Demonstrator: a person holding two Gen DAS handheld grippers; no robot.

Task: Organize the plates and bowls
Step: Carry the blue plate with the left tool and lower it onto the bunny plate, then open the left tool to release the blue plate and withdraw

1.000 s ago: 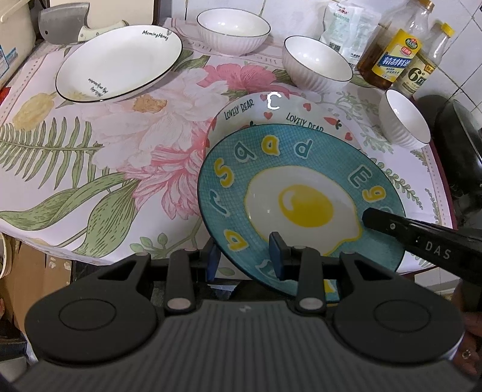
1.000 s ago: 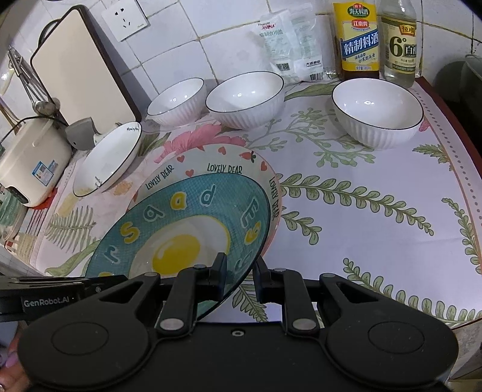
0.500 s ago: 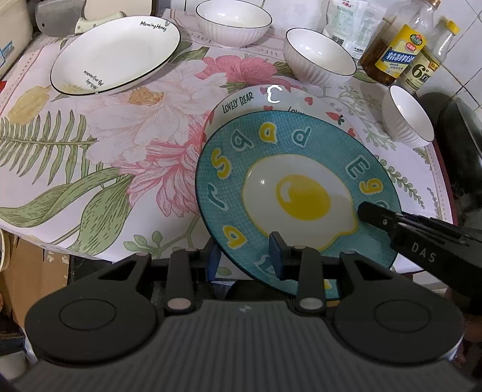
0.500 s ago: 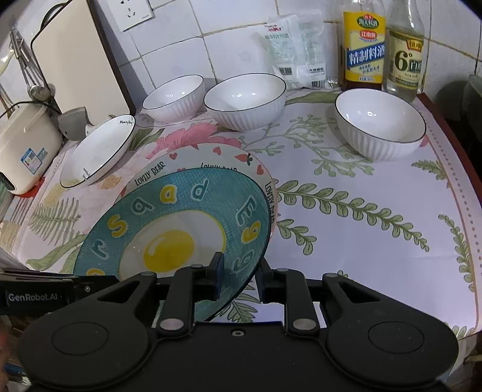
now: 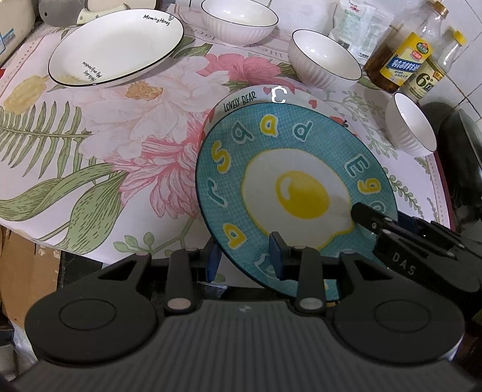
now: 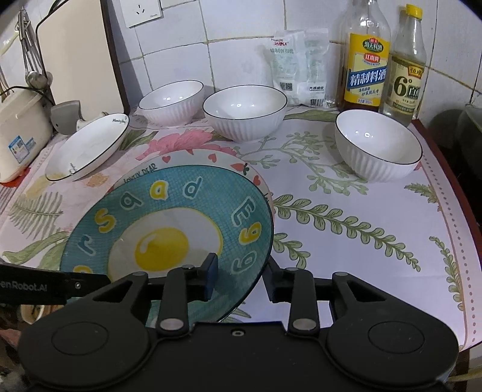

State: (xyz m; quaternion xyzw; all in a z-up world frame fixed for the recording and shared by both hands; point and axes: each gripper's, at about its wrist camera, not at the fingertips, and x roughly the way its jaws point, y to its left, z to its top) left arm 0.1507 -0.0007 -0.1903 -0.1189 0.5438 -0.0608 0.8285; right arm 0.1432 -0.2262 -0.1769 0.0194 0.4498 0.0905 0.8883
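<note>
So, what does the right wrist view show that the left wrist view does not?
Only the right wrist view shows the wall socket, the cutting board leaning on the tiles, and the hanging utensils.

Only the left wrist view shows what looks like a cardboard box below the table's near edge.

Both show the egg plate over the bear plate, the white oval plate, three white bowls, two bottles and the packets.
</note>
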